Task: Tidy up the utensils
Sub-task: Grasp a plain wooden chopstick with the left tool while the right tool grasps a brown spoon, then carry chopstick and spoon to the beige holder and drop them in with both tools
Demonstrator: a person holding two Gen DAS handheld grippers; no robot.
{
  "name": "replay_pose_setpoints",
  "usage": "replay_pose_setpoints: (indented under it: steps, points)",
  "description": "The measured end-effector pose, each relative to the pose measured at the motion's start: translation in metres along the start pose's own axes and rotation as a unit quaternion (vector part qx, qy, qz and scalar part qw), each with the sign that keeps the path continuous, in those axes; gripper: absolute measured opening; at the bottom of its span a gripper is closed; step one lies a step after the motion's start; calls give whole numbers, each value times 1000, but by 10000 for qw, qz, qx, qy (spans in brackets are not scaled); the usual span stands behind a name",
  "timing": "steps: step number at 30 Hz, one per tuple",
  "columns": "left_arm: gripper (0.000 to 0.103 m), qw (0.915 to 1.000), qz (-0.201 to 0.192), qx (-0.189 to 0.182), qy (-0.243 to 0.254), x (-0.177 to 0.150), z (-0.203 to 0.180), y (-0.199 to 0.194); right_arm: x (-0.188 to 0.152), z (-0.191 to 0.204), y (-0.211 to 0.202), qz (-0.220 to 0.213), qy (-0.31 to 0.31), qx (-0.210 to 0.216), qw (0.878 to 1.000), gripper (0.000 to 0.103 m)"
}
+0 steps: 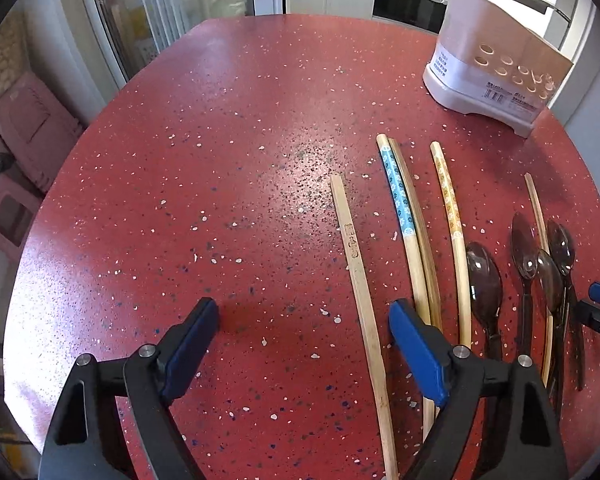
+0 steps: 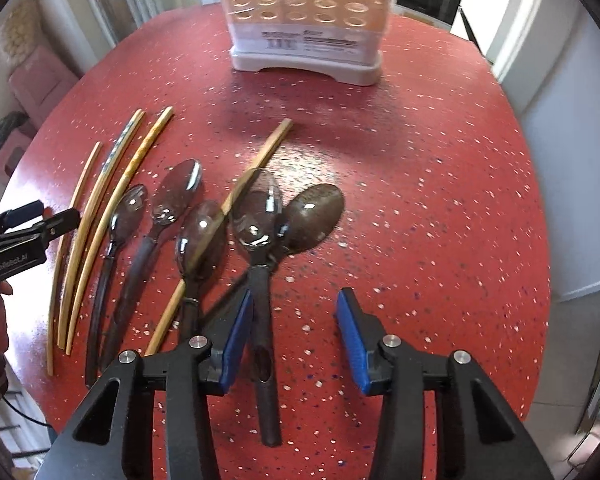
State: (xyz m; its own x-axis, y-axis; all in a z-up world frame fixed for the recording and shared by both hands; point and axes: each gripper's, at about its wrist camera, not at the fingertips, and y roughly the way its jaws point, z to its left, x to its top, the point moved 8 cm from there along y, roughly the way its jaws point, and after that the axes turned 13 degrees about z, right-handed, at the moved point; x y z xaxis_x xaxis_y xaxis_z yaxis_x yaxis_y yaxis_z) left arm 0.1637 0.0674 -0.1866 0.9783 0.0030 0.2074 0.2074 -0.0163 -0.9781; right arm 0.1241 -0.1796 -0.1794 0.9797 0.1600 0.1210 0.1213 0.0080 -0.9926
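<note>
Both tools spread wide, empty, over the utensils

The right tool [image 2: 292,336] straddles a spoon handle [image 2: 265,344] short of the holder [image 2: 306,20], seemingly for pickup; the left tool [image 1: 304,332] brackets a plain chopstick [image 1: 360,292].

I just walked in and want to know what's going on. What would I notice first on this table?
The speckled red table first, then a row of dark brown spoons lying side by side near the right gripper, whose blue jaws stand open around one spoon's handle. To their left lie long wooden chopsticks, and one more chopstick crosses over the spoons. At the far edge stands a white utensil holder with round holes.
</note>
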Motion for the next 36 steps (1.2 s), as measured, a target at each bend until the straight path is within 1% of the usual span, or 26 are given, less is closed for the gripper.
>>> replay_pose_setpoints:
  steps: [4,5,8,9,10,11,12,13,14,15,17,18,19,21,22,23,24,26,28,29,32,34,36]
  points:
    - [103,10000,-8,-11,42,3,-1,1,-5,4,-8,74,-26,348,9994,48]
    - [103,10000,-27,-9,47,5,-1,2,-4,5,-8,109,-26,372,9992,48]
    - [103,10000,-46,-9,36,3,0,1,-2,6,3,332,-79,155,9993,48]
    - [103,10000,-25,-8,30,4,0,2,-1,6,4,277,-67,187,9994,47]
    - [103,10000,-21,-8,32,2,0,2,2,6,4,315,-52,202,9993,45]
    - [103,10000,2,-4,40,2,0,2,4,6,3,358,-27,237,9991,38]
    - [103,10000,26,-18,48,2,0,2,6,6,4,375,-22,269,9989,29]
    - [103,10000,33,-51,61,3,-1,2,8,6,3,425,-23,307,9986,24]
    - [102,9999,46,-79,114,3,-3,1,9,5,4,451,-30,263,9986,16]
    - [94,9998,31,-89,181,4,-5,0,10,5,4,462,-35,255,9986,14]
    - [83,9992,61,-127,377,4,-13,-4,12,2,4,477,-54,344,9983,13]
    - [74,9987,96,-153,470,4,-17,-5,12,0,4,483,-57,373,9981,13]
    - [69,9983,124,-165,553,4,-21,-6,12,-2,3,488,-48,437,9978,13]
    - [38,9968,158,-192,766,5,-30,-8,13,-7,6,486,-7,573,9972,13]
    - [38,9962,179,-200,830,5,-33,-8,13,-10,4,451,14,645,9969,13]
    - [35,9960,201,-236,840,6,-34,-9,11,-10,6,404,24,692,9968,13]
    - [34,9959,202,-310,830,6,-35,-10,11,-12,4,349,38,763,9965,13]
    - [34,9951,149,-701,677,6,-34,-13,8,-18,-3,216,66,921,9955,13]
    - [34,9937,-31,-983,532,6,-31,-20,6,-23,-12,53,74,1063,9943,13]
    - [34,9930,-168,-1064,489,5,-30,-26,6,-25,-16,-17,76,1130,9936,13]
    - [34,9915,-475,-1133,440,2,-28,-46,7,-32,-34,-332,69,1318,9907,13]
    - [34,9887,-710,-1261,402,3,-32,-66,7,-36,-48,-539,75,1415,9884,13]
    - [34,9863,-929,-1303,396,9,-35,-85,10,-29,-65,-743,102,1496,9859,13]
